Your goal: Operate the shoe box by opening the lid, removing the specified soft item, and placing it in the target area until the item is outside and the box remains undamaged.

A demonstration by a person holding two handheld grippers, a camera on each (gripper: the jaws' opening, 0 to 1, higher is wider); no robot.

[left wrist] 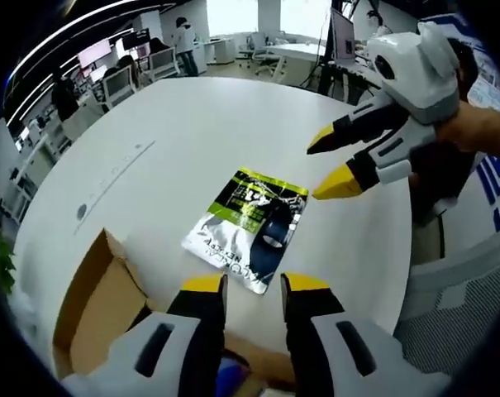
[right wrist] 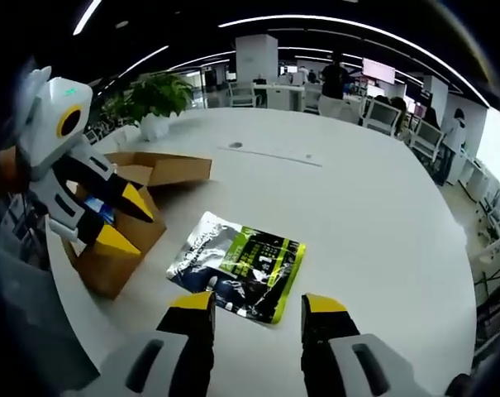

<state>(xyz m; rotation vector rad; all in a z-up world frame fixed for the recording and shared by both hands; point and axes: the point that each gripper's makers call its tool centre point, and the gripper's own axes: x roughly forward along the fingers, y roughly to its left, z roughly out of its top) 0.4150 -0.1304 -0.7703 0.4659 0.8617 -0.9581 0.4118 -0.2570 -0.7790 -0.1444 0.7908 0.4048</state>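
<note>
I am keeping my left gripper (left wrist: 254, 284) fingers parted, gripping nothing, above the open cardboard box (left wrist: 92, 310). My right gripper (right wrist: 256, 302) fingers are also gaping, bare. The silver-green pouch (right wrist: 237, 263) is lying flat on the white counter (right wrist: 373, 207), at 12 o'clock just ahead, outside the box.

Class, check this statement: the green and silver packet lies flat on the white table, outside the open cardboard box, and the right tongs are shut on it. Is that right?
Not quite. The packet does lie flat on the white table, outside the open cardboard box, but the right tongs are open and hold nothing. The right gripper view shows the gap between their tips.
</note>
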